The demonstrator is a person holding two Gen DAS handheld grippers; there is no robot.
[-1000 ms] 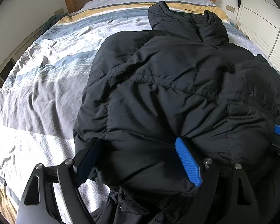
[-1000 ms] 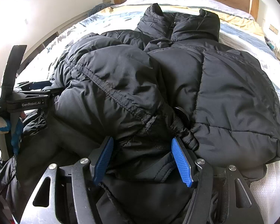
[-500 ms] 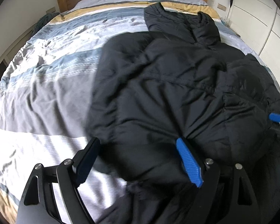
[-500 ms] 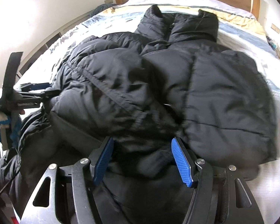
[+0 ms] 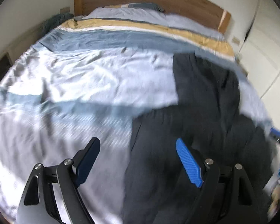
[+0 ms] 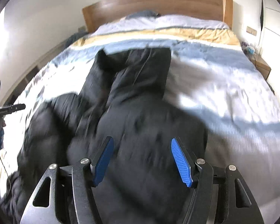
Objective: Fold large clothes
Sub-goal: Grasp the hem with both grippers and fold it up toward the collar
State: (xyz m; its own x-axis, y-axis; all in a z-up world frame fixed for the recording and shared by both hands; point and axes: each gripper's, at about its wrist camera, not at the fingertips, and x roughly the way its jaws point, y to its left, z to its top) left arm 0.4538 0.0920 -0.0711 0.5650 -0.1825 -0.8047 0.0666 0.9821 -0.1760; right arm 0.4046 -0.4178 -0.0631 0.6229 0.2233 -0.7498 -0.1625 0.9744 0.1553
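The surface is a wide bed (image 5: 69,78) with a striped cover: pale grey, blue and one yellow band near the top. The cover is wrinkled and looks smooth, a little shiny where the light falls. Behind it stands a wooden headboard (image 6: 158,1) with a warm brown grain, against a white wall. A pillow (image 5: 143,5) in grey-blue lies at the head. On one side of the room there are white cupboard doors (image 5: 267,43), and in the right wrist view a small wooden bedside table (image 6: 262,66) stands next to the bed.

The black padded jacket (image 6: 140,115) lies on the bed cover. It is thick and puffy, with a matte fabric; its collar end points toward the headboard. Both pictures are blurred, so the seams are not clear.

The left gripper (image 5: 138,160) has its jaws wide apart; the edge of the jacket is between them, but the pads do not press on it. The right gripper (image 6: 141,160) is over the jacket, jaws apart, and nothing is squeezed between the blue ribbed pads (image 6: 181,162).
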